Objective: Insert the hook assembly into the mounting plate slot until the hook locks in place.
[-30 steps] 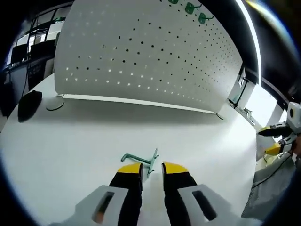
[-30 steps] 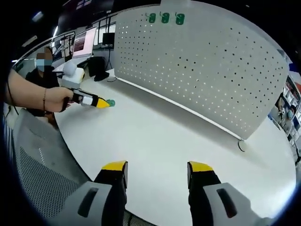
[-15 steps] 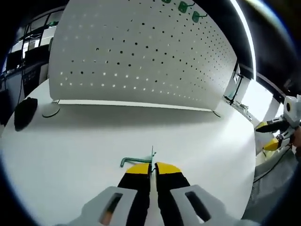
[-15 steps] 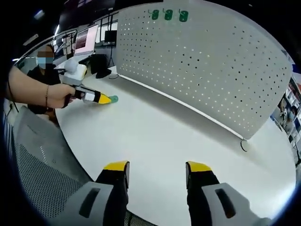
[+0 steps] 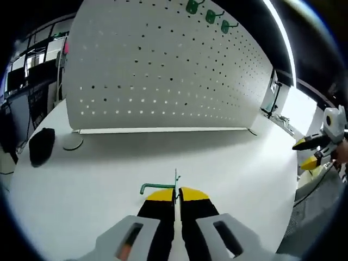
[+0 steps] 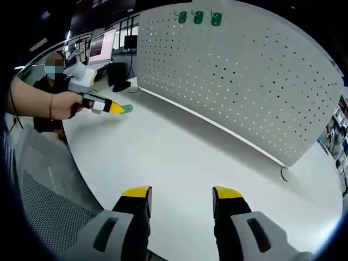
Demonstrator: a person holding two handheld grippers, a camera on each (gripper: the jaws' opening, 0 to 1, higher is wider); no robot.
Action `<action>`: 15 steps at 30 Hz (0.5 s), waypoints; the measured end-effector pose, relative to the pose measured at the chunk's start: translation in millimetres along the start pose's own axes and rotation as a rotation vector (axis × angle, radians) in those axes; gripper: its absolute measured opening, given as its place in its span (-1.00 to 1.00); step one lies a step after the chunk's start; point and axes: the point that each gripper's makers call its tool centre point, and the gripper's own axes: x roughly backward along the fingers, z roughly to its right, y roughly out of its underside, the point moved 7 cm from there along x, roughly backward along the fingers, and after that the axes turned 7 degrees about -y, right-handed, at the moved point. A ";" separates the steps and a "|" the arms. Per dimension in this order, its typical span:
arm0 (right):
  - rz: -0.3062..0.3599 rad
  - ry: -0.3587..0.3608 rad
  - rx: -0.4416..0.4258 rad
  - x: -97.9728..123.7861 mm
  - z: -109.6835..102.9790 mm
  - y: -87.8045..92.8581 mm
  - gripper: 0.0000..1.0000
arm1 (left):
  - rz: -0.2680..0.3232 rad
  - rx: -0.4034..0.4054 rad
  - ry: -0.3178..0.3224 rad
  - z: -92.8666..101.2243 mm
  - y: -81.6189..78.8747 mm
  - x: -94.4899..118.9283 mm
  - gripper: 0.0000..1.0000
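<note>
The green hook assembly point(image 5: 163, 186) sits clamped edge-on between the yellow tips of the left tool point(image 5: 176, 194), whose jaws are pressed nearly together on its thin plate; the bent green rod sticks out to the left of the tips, just above the white surface point(image 5: 109, 163). Whether the hook touches the surface or is lifted slightly off it is hard to tell from this angle. In the right gripper view the same left tool point(image 6: 115, 109) appears far off to the left, held by a person's hand point(image 6: 64, 104), with the green piece at its tip.

Ahead of the left tool, across the surface, stands the white perforated mounting plate point(image 5: 163, 70), upright and wide. Three green hooks point(image 5: 208, 15) hang in a row near its top edge.

The right tool point(image 6: 178, 193) hovers over the near edge of the surface with its jaws spread well apart and nothing between them. Left of the left tool, a dark object point(image 5: 41, 147) lies on the surface.
</note>
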 end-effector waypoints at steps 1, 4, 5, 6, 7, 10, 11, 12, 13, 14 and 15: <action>0.000 -0.003 0.000 -0.9 -0.3 -0.8 -0.16 | 0.007 0.001 0.006 -0.2 -2.8 3.3 -0.97; -0.002 -0.023 0.002 -3.8 -2.6 -4.1 -0.16 | -0.003 0.000 0.017 0.3 -7.4 8.7 -0.97; -0.001 -0.026 0.006 -4.1 -3.3 -5.1 -0.16 | -0.024 -0.009 0.005 -0.6 -9.1 11.8 -0.97; 0.000 -0.030 0.015 -4.6 -4.4 -6.8 -0.16 | -0.029 -0.003 0.008 -0.3 -11.0 13.7 -0.97; 0.001 -0.033 0.017 -4.9 -5.0 -7.8 -0.16 | -0.024 0.008 0.011 0.5 -14.5 17.4 -0.97; 0.007 -0.048 0.021 -6.0 -6.9 -12.1 -0.16 | -0.020 0.004 0.015 5.7 -22.1 26.3 -0.97; 0.009 -0.053 0.019 -6.4 -7.2 -13.4 -0.16 | -0.017 0.004 0.019 9.0 -25.0 30.4 -0.97; 0.009 -0.057 0.017 -6.6 -7.5 -14.6 -0.16 | -0.015 0.003 0.025 8.9 -26.5 31.3 -0.97; 0.015 -0.062 0.013 -6.6 -7.9 -16.6 -0.16 | -0.012 0.002 0.029 9.4 -28.0 32.7 -0.97; 0.018 -0.066 0.011 -6.5 -8.5 -17.8 -0.16 | -0.009 0.001 0.039 12.4 -30.4 35.9 -0.97; 0.019 -0.072 0.011 -5.9 -9.6 -19.2 -0.16 | -0.011 0.003 0.045 14.4 -31.7 37.9 -0.97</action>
